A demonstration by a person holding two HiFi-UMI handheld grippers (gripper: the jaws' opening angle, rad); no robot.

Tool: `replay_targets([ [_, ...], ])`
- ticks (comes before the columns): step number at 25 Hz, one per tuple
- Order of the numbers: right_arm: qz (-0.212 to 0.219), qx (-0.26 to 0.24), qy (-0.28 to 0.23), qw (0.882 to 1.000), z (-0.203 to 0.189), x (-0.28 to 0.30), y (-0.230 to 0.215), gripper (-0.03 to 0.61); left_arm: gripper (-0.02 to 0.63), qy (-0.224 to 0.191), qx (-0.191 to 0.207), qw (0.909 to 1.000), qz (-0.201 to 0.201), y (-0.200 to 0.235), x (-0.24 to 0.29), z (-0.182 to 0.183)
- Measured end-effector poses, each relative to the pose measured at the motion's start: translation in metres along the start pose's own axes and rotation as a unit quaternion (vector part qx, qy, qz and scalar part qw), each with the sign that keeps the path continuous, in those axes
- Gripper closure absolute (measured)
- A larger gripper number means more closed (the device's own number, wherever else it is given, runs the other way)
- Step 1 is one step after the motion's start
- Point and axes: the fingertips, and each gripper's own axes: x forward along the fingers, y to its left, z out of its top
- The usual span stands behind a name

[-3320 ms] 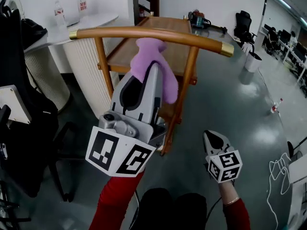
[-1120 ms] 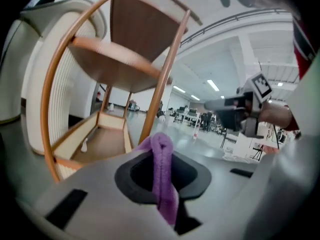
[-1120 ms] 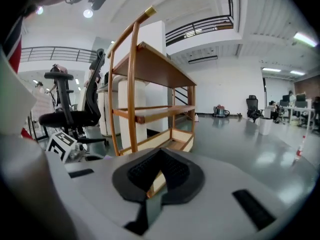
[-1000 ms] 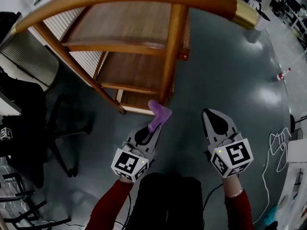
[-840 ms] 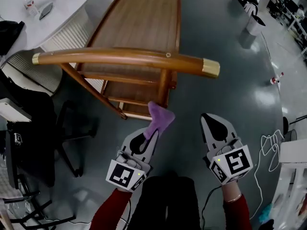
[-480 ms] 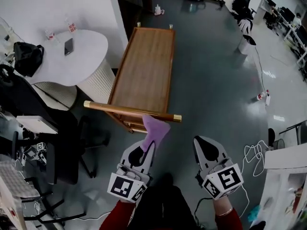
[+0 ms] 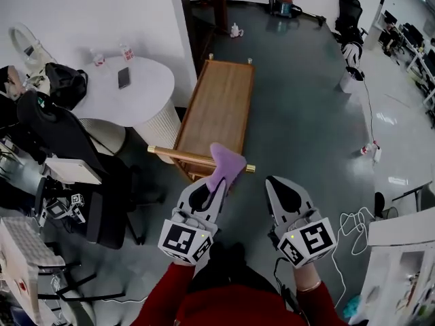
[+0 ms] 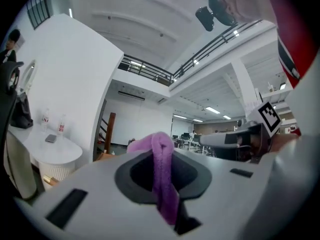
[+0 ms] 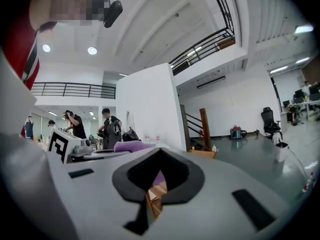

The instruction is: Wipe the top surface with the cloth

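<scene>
Left gripper (image 7: pixel 212 190) clamped on cloth (image 7: pixel 225 163): in the left gripper view a purple fold runs up between the closed jaws and flops over their tips

Right gripper (image 7: pixel 275 182) empty, jaws drawn together with only a thin slit between; it is held just beside the left, both close to the body

Cart (image 7: pixel 221 104) stands ahead on the floor, near the round table (image 7: pixel 139 100). Its wooden top is bare, with the handle (image 7: pixel 183 156) at the near end. Cloth is well apart from the top, no contact

Judgement: wipe not yet begun; step in hand is the approach
- carry the left gripper over the handle, not into it
- lower until the loose end of the cloth lies flat on the wood; only the cloth should touch, not the jaw tips
- keep the grip firm, as only a narrow fold is pinched and drag could pull it out
- stroke along the length of the top, near end to far, in overlapping passes
- the right gripper could steady the handle if the cart rolls
</scene>
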Motion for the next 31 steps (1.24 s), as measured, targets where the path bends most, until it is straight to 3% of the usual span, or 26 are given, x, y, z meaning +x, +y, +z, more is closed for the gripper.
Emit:
replay_targets([
  [6,0.01,-0.012,-0.004,1.0,0.005,0.008,0.016,0.574,0.566,-0.016,0.0,0.9999,0.003,0.012,-0.01,0.019],
  [31,0.015,-0.041,0.015,0.999,-0.008,0.026,0.039,0.574,0.566,-0.02,-0.028,0.9994,0.01,0.026,-0.024,0.02],
])
